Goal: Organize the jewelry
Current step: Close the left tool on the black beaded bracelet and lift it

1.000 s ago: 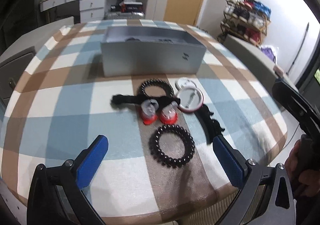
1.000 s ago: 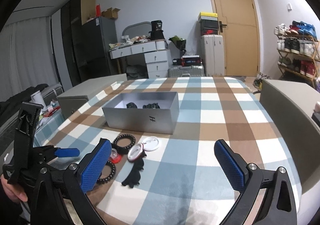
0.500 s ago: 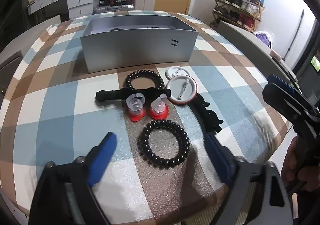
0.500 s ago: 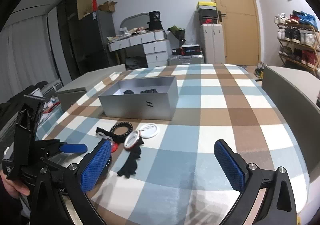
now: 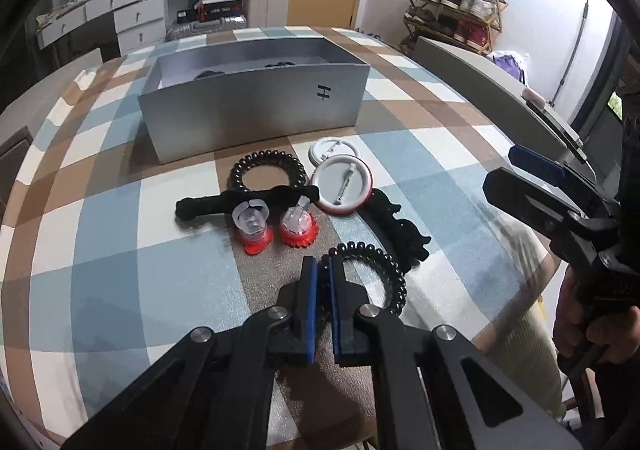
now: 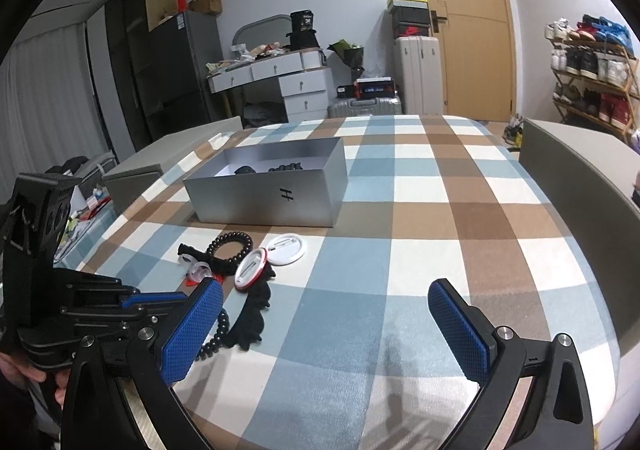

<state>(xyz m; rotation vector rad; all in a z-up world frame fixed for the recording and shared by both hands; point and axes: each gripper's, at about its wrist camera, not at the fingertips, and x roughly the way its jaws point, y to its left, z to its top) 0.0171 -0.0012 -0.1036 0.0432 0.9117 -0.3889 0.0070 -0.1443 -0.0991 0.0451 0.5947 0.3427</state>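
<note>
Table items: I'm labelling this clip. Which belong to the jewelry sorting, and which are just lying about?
Job:
near black bracelet, clamped in left tool
far bracelet
badges
red-based rings
grey box

Lying about:
shoe rack
suitcase
dresser

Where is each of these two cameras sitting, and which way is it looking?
Left wrist view: sits on the left gripper, looking steeply down at the near black hair tie its jaws have shut on; the other hand shows at the right edge.
Right wrist view: sits on the right gripper, jaws open, looking across the checked table toward the door; the left gripper shows at the left.
Both share the grey box, badges and hair ties.
</note>
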